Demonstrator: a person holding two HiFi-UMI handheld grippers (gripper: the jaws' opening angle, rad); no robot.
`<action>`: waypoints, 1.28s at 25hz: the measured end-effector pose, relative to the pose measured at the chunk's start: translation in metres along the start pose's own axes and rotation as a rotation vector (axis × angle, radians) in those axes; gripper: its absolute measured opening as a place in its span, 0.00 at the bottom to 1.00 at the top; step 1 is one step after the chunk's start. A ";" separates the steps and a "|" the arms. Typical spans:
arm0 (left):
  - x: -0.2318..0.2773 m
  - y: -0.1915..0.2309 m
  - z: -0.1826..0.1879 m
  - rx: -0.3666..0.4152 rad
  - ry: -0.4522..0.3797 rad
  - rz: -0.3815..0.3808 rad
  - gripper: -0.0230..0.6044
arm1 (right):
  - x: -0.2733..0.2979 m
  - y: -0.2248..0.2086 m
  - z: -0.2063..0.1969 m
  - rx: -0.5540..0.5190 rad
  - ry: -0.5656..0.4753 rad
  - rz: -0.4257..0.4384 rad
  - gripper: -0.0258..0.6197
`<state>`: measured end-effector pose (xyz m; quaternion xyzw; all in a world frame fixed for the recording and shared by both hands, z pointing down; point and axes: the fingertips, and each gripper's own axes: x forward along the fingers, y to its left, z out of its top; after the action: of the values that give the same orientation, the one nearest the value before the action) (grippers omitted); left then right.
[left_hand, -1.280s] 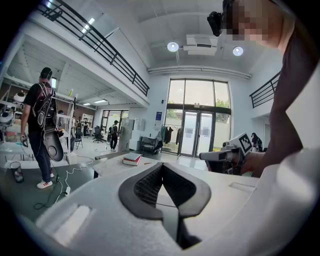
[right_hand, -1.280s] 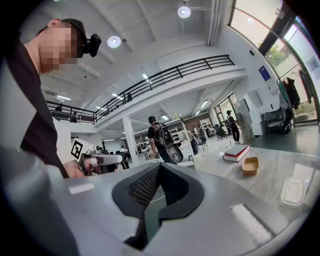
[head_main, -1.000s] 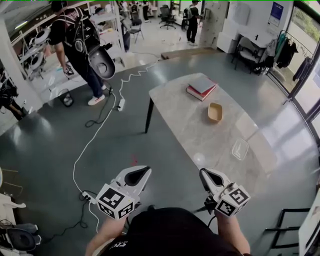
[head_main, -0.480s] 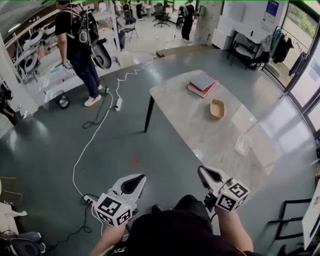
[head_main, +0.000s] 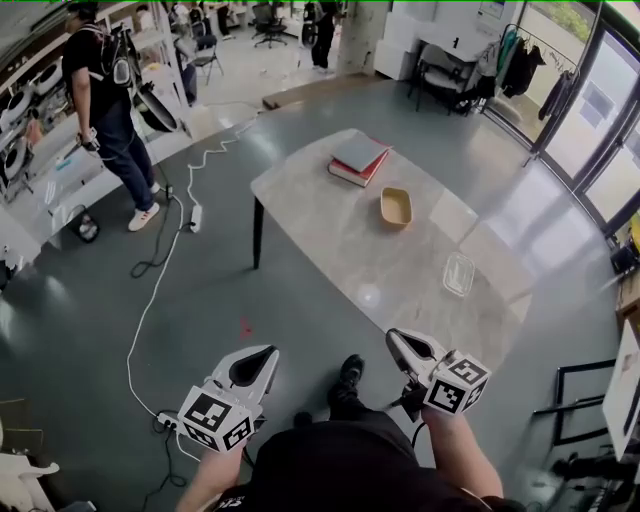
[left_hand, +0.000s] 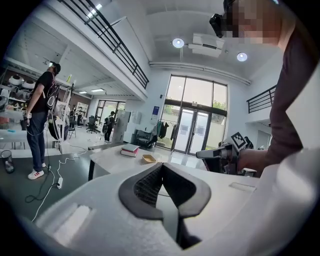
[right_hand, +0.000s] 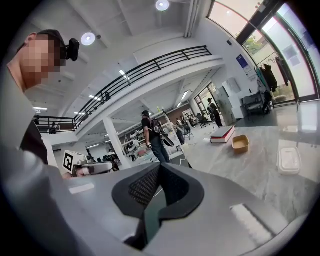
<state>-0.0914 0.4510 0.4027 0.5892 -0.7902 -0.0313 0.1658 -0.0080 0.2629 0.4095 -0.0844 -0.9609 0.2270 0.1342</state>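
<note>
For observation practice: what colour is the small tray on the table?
The tray is tan-yellow; clearest in head view.

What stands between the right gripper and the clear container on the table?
Nothing visible. Only bare tabletop lies between the right gripper and the clear container; the tan bowl and the books sit farther off.

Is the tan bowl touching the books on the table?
Apart: the head view shows bare tabletop between the tan bowl and the books.
</note>
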 end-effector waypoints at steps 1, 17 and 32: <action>0.009 -0.001 0.003 0.000 0.003 -0.009 0.03 | 0.000 -0.007 0.002 0.009 -0.001 -0.005 0.04; 0.213 0.003 0.087 0.100 0.061 -0.107 0.03 | 0.034 -0.178 0.084 0.043 -0.069 -0.038 0.04; 0.424 -0.100 0.070 0.191 0.276 -0.495 0.03 | -0.070 -0.297 0.055 0.206 -0.175 -0.358 0.04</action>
<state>-0.1268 0.0114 0.4076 0.7754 -0.5920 0.0844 0.2029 0.0123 -0.0381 0.4831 0.1218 -0.9402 0.3029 0.0966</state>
